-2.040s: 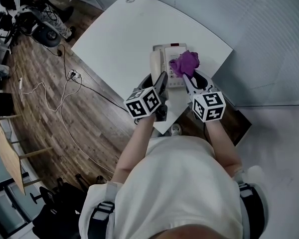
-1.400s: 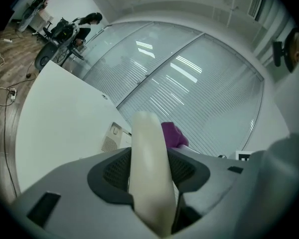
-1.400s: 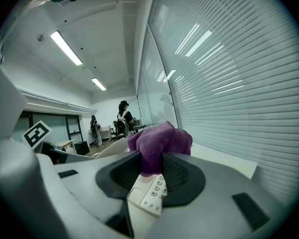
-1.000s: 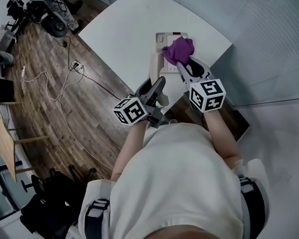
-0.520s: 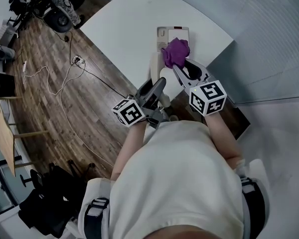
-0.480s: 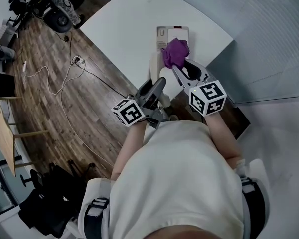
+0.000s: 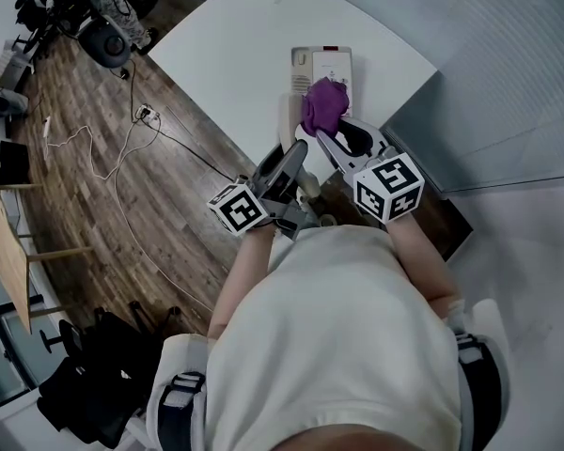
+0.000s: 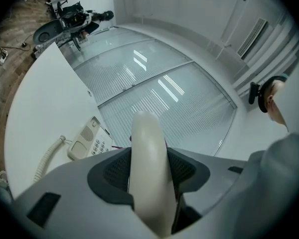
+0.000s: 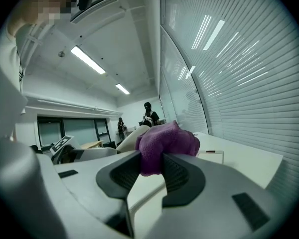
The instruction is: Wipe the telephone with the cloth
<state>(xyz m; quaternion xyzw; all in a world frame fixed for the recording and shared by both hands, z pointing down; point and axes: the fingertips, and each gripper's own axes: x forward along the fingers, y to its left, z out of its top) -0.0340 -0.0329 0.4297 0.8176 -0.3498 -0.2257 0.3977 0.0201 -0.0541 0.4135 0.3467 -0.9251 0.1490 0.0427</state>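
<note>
While a white table (image 7: 226,54) carries the telephone (image 7: 324,64), the left gripper (image 7: 296,155) clamps its lifted handset (image 8: 148,173) just in front, the right gripper (image 7: 335,137) pinches a purple cloth (image 7: 321,106) at its near edge, and a hard swipe may shove the unheld telephone.

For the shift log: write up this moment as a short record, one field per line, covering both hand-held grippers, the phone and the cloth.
left hand-held gripper: shut on the handset, held off the base
right hand-held gripper: shut on the purple cloth
telephone base: flat on the white table, no handset on it
cord: coiled, lying on the table beside the base
cloth and handset: close together; contact cannot be told
</note>
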